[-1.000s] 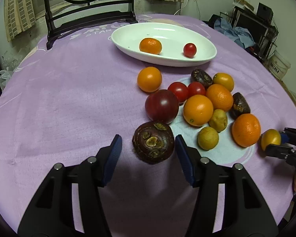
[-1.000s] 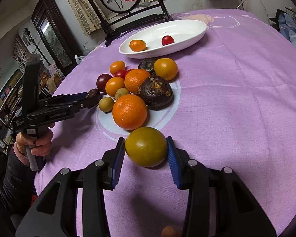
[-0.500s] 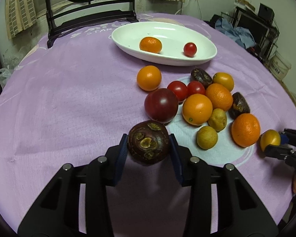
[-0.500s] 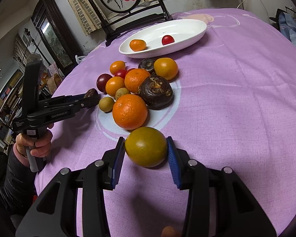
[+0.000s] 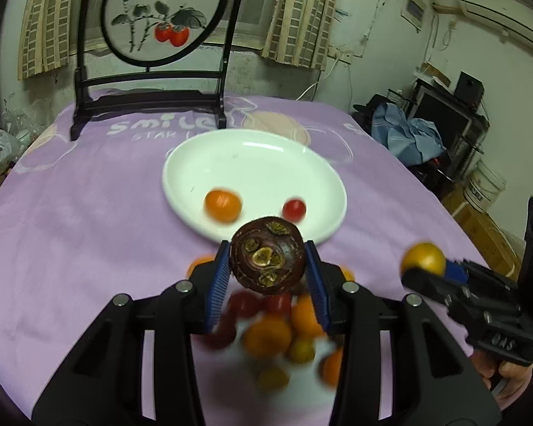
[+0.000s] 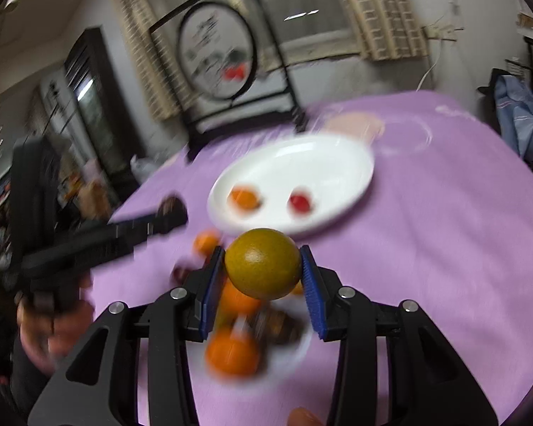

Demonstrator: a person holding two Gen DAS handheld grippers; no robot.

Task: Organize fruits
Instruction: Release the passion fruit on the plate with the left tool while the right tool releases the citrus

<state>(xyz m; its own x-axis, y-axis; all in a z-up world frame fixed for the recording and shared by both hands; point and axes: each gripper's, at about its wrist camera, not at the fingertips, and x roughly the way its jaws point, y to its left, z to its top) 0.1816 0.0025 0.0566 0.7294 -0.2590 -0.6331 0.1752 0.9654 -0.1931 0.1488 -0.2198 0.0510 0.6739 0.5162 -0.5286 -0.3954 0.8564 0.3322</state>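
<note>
Surface (image 5: pixel 71 234) under a purple cloth, round, soft-looking; fruit set down on it should not roll far.

White oval dish (image 5: pixel 256 163) sits mid-surface, looks like the drop target. Rigid glazed ware, likely slick inside, so round fruit will probably roll once released; best to let go low and near the middle. It already holds 1 small orange (image 5: pixel 222 205) and 1 cherry tomato (image 5: pixel 294 209), well apart from each other.

Loose fruit pile (image 5: pixel 277 333) lies below both grippers, blurred by motion: oranges, red tomatoes, small yellowish fruits. Exact count cannot be told.

Left gripper (image 5: pixel 268 269) is clamped on the dark purple-brown fruit (image 5: pixel 267 255), lifted off the surface and in line with the near rim of the dish. Blue pads sit on opposite sides across the widest part, scarred end facing the camera. Rind looks hard and rough, so good friction; probably medium weight, tolerates a firm squeeze.

Right gripper (image 6: pixel 263 269) is clamped on the yellow-green citrus (image 6: pixel 263 263), also in the air, short of the dish. Pads grip at the equator, which is the right place on a sphere. Skin looks smooth and waxy, so more slip-prone; firm fruit, moderate pressure is enough, overdoing it risks bruising.

Tomatoes left in the pile look the softest, need the lightest grip.
</note>
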